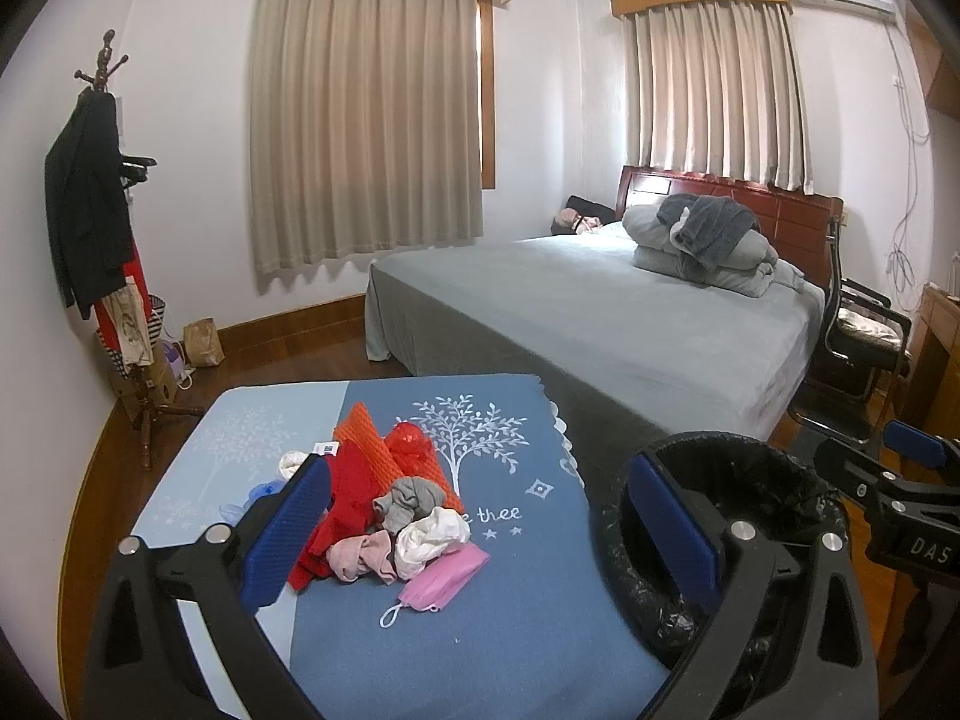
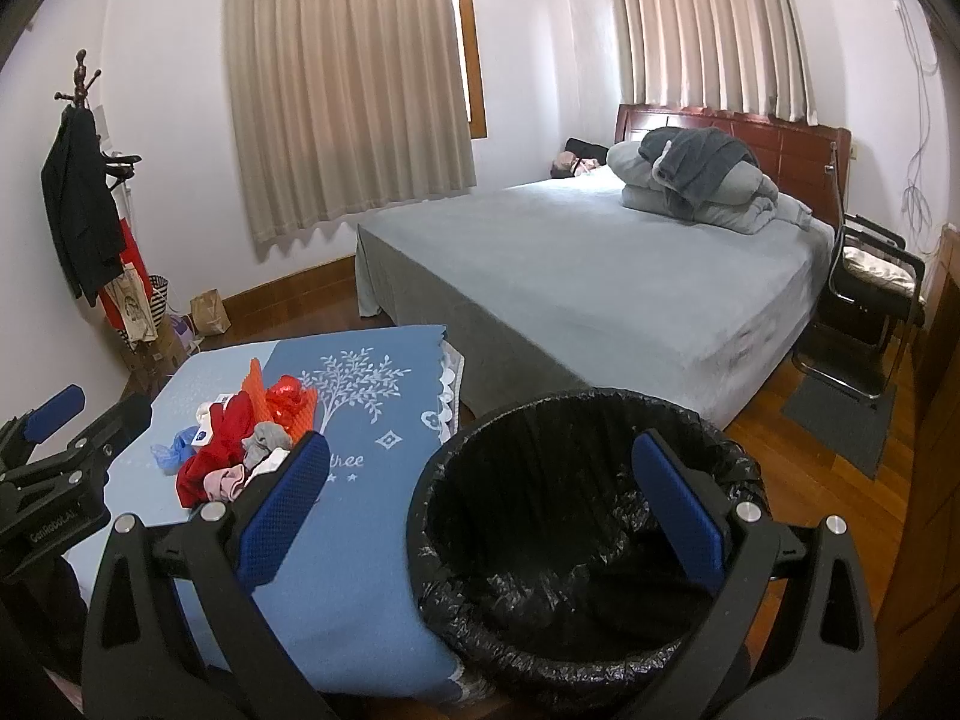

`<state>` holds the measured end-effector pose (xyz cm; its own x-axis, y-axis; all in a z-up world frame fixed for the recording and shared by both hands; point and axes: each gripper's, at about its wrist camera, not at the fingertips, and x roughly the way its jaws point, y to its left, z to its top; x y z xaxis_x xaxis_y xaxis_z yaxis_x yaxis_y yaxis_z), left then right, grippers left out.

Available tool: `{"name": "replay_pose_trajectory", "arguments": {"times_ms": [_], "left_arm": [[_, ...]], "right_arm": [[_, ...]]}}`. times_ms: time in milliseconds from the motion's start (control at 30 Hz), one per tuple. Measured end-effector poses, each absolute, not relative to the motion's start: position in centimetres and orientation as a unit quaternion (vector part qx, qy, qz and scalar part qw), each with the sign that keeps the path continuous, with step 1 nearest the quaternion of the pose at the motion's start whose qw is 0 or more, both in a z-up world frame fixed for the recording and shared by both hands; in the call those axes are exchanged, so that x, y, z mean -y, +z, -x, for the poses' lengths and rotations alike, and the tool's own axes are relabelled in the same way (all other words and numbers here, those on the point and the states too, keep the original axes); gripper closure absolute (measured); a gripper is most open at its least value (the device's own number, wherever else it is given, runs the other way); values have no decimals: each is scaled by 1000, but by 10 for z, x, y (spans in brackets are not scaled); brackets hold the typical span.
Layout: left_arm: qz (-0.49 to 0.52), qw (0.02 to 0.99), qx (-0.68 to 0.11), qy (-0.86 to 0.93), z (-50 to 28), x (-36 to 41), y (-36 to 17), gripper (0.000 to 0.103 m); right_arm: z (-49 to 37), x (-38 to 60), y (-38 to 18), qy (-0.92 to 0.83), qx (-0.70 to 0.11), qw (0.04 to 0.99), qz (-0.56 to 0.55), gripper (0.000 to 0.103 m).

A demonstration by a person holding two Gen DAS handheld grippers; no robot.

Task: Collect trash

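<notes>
A pile of trash (image 1: pixel 390 510) lies on a blue tablecloth (image 1: pixel 492 612): orange netting, red pieces, grey and white wads, a pink face mask (image 1: pixel 441 585). The pile also shows in the right wrist view (image 2: pixel 240 444). A bin lined with a black bag (image 2: pixel 570 528) stands right of the table; it also shows in the left wrist view (image 1: pixel 750 498). My left gripper (image 1: pixel 480 534) is open and empty above the pile. My right gripper (image 2: pixel 480 510) is open and empty over the bin's left rim.
A bed (image 2: pixel 600 276) with folded bedding stands behind the table. A coat stand (image 1: pixel 102 228) with bags is at the left wall. A black chair (image 2: pixel 870 300) and a mat stand at the right on the wood floor.
</notes>
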<state>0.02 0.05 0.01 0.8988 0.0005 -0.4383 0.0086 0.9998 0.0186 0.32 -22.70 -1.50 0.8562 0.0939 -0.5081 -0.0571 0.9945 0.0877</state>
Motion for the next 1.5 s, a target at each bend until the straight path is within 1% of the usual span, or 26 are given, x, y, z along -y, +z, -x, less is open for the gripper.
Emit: {"name": "replay_pose_trajectory", "arguments": {"times_ms": [800,867,1167,1500], "left_arm": [[-8,974,-227,-2,-1,-5,-1,6],[-8,974,-227,-2,-1,-5,-1,6],[-4,973,-230,1,9,-7,0,6],[10,970,-241,11,-6,-20,-15,6]], "right_arm": [[-5,229,-13,40,-268,962,-36,5],[-5,223,-24,41,-268,962,-36,5],[-6,215,-26,45,-273,960,-34,5],[-24,203,-23,60,-280,958,-27,5]]}}
